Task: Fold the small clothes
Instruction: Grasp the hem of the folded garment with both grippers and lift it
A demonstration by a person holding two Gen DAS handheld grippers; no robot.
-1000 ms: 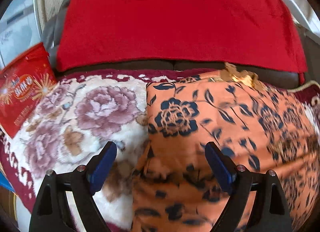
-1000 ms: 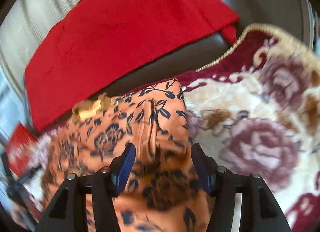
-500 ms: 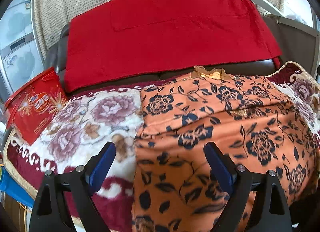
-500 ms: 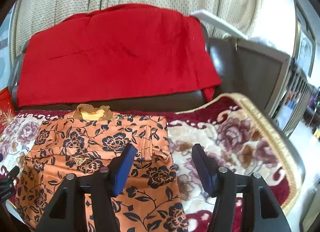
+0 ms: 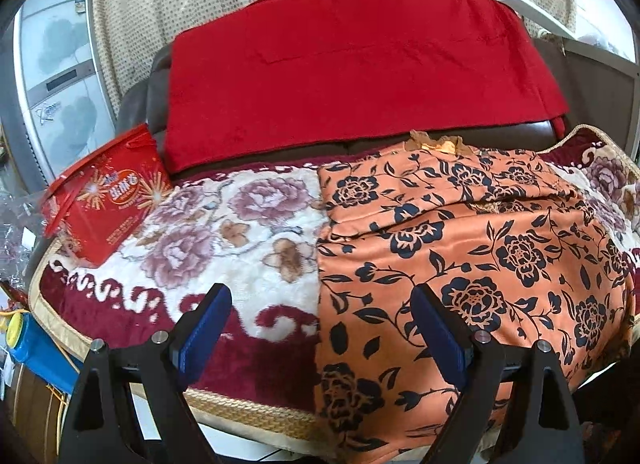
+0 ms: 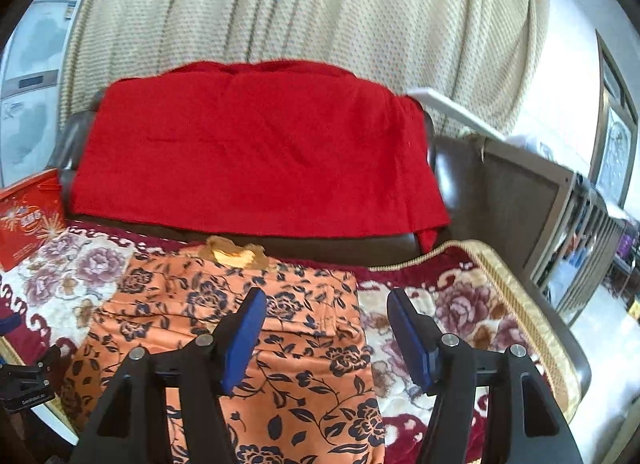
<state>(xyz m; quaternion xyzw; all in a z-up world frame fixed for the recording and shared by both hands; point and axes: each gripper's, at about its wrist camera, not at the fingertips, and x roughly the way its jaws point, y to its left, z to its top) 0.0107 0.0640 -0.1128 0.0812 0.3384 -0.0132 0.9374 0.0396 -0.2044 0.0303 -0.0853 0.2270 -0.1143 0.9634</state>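
- Left wrist view: the left gripper (image 5: 320, 328) hangs with jaws spread and empty above the orange floral garment (image 5: 480, 248), which lies on the floral blanket (image 5: 240, 223); a low pinch could snag the plush pile too.
- Right wrist view: the right gripper (image 6: 326, 334) is likewise released over the garment's right edge; slippery cloth overhanging the front could slide off.

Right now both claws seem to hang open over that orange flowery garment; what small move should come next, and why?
Probably lower both grippers, left and right, to the garment's near edge. Both are open and empty, and the garment lies spread on the blanket, only partly folded.
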